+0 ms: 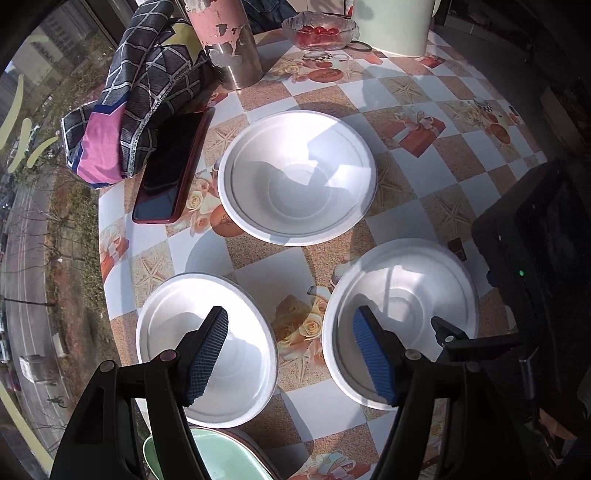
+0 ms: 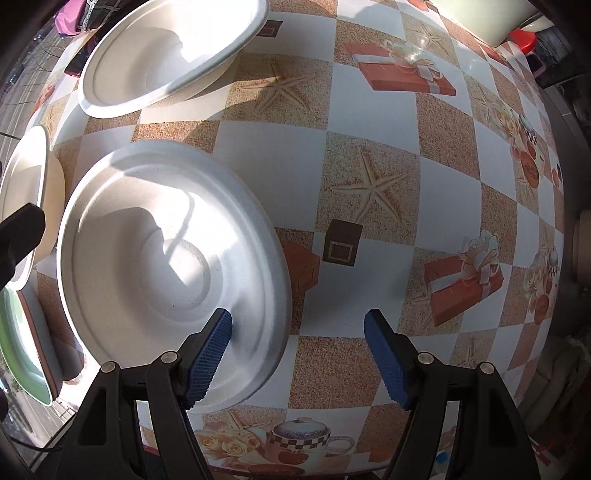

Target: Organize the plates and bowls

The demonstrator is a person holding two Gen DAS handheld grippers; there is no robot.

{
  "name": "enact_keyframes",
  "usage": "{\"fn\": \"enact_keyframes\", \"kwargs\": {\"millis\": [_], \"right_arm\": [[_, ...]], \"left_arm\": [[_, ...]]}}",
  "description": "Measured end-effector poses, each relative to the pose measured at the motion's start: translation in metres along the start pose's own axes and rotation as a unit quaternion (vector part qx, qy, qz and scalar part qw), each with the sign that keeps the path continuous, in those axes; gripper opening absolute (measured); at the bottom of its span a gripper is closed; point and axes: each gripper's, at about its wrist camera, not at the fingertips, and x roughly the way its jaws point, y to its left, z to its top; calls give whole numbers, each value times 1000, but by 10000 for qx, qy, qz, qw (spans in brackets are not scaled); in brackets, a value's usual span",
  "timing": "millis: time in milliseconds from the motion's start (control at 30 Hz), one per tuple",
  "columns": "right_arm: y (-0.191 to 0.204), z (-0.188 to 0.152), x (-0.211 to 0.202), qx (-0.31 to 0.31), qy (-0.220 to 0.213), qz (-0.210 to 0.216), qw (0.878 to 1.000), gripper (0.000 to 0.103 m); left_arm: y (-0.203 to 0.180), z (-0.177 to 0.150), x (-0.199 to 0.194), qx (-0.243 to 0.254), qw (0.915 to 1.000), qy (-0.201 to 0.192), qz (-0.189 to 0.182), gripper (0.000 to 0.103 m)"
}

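- Round table (image 1: pixel 413 96) with a checkered cloth: white and sandy squares, starfish, gift boxes, roses, a teapot print.
- Three white bowls on it, all upright, empty, well apart from each other.
- Far bowl (image 1: pixel 297 177): mid-table, just beside a dark phone in a red case (image 1: pixel 171 170).
- Near-left bowl (image 1: pixel 207 350): close to the table edge; the left pad of the left gripper sits over its inside.
- Near-right bowl (image 2: pixel 173 273): largest in the right wrist view, half in shadow.
- Pale green dish (image 1: pixel 221 458): at the near table edge, below the near-left bowl, only partly in frame.
- Folded patterned cloth (image 1: pixel 136 96), grid print with a pink patch: at the far-left edge, overlapping the top of the phone.
- Pink cylinder with peeling paint and a metal base (image 1: pixel 229 40) behind the cloth; glass bowl of red fruit (image 1: pixel 319 31) to its right, next to a big pale container (image 1: pixel 391 26).
- Left gripper (image 1: pixel 291 356): pointing steeply down, jaws wide apart, nothing held. Pads straddle the gap between the two near bowls.
- Right gripper (image 2: pixel 299 360): pointing straight down, jaws wide apart, nothing held. Left pad is over the near-right bowl's inner wall, right pad over bare cloth, rim between them. Can't tell if the pad touches.
- Small dark brown block (image 2: pixel 341 243): on the cloth just right of the near-right bowl.
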Motion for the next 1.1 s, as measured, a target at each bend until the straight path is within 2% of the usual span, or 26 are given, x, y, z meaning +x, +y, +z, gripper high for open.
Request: {"fn": "enact_keyframes", "kwargs": {"millis": [233,267,300,333,367,400,433,500,533,633,933,1033,1100], "right_arm": [[-38,-29,12,224,101,97,9997,75],[-42,-34,14,252,116,127,9995,73],[-48,-40,15,287,120,181,9994,68],[-51,-43,16,341,109,326,9988,58],[-54,-47,16,398,99,470,9981,49],[-60,-54,16,451,86,622,9970,44],[-62,-57,16,478,80,747,9960,34],[-64,-64,15,488,103,912,9946,23],[-64,-67,15,480,114,925,9945,23],[-73,-82,17,522,148,910,9944,23],[-153,-153,34,1165,325,818,9893,23],[-180,-174,38,1442,358,740,9861,23],[-193,-183,38,1610,363,694,9838,23]], "left_arm": [[-38,9,25,510,9976,418,-187,74],[-42,7,28,542,9970,501,-227,71],[-46,5,31,570,9964,576,-268,63],[-49,3,35,594,9953,677,-347,59],[-53,1,39,610,9941,794,-419,52],[-57,-2,43,620,9928,904,-475,44],[-60,-4,46,627,9917,989,-528,40],[-67,-9,53,627,9892,1157,-642,26],[-71,-12,55,651,9881,1222,-674,22],[-86,-19,55,775,9875,1205,-654,22],[-161,-31,50,1302,9792,1188,-1002,22],[-190,-31,48,1521,9759,1163,-1048,25],[-204,-30,45,1601,9752,1118,-1045,31]]}}
